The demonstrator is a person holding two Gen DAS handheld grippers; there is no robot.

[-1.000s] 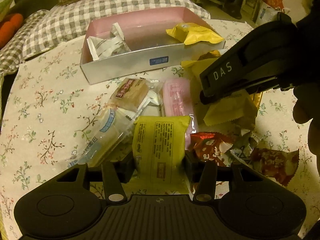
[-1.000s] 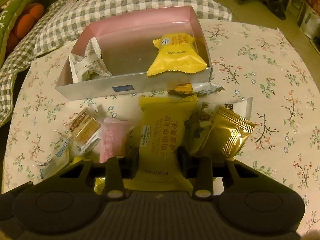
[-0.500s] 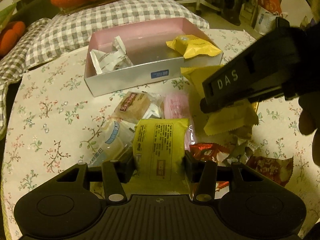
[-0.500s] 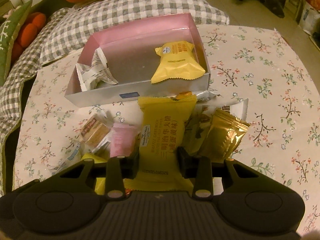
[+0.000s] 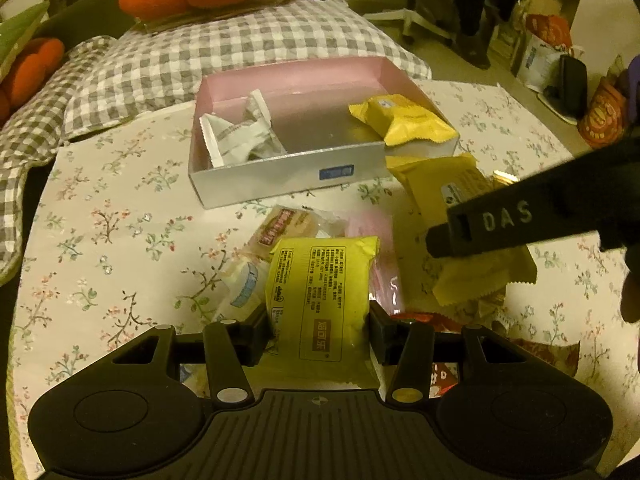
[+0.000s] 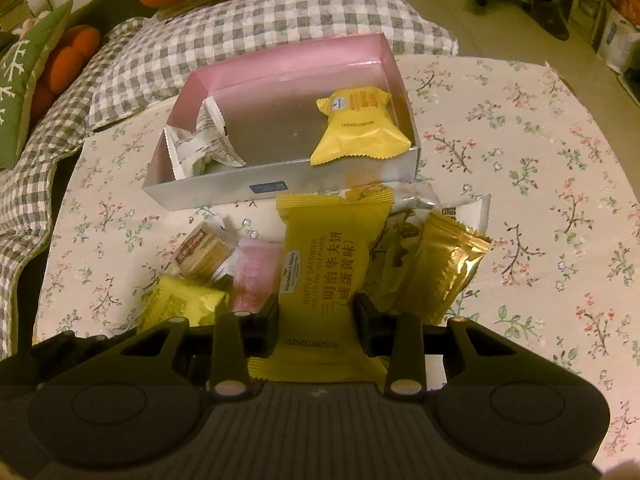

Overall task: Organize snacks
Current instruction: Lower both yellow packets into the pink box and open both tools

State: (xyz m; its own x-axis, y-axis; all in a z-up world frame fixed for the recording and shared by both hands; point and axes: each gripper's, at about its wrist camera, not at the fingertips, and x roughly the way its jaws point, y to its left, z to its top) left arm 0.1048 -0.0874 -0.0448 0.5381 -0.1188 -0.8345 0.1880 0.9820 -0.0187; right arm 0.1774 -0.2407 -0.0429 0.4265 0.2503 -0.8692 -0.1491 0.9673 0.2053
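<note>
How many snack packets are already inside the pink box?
3: a yellow packet at the right end of the pink box, and two white printed packets bunched at its left end. More could be hidden under those.

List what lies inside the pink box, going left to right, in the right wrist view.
White crumpled wrappers at the left end → bare box floor → yellow snack packet at the right end.
</note>
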